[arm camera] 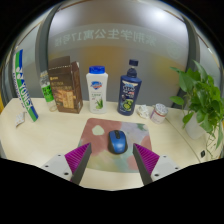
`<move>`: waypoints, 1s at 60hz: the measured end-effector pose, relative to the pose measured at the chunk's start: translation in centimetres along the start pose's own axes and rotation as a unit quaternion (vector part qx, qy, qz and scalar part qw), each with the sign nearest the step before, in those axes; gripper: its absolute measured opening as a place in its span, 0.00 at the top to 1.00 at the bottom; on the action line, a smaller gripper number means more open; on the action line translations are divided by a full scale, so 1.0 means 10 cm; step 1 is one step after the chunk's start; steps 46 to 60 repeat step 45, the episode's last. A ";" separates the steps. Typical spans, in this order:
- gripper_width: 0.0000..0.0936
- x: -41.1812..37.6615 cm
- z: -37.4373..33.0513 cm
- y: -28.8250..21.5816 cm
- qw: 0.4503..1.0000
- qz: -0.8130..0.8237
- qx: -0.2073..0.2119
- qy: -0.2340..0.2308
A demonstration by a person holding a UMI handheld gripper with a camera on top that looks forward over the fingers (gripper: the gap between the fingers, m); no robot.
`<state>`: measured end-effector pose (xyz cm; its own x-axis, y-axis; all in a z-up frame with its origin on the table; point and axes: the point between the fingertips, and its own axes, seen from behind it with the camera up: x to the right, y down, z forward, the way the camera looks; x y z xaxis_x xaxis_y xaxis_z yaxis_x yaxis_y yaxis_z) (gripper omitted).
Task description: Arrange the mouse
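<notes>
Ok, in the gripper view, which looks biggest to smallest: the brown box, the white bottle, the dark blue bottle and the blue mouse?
1. Brown cardboard box
2. White plastic bottle and dark blue bottle: look alike, unranked
3. Blue computer mouse, though nearest the camera

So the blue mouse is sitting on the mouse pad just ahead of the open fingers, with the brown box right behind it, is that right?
Not quite. The gripper view shows the blue mouse on the mouse pad, just ahead of the open gripper, but what stands behind it are the white bottle and the dark blue bottle. The brown box stands off to the left of them.
</notes>
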<state>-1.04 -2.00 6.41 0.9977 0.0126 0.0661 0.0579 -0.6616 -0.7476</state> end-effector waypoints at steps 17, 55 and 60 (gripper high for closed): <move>0.09 -0.09 -1.42 0.14 0.998 -0.005 0.046 0.047; 0.09 -0.27 -2.49 0.54 0.996 0.006 0.064 0.056; 0.09 -0.27 -2.49 0.54 0.996 0.006 0.064 0.056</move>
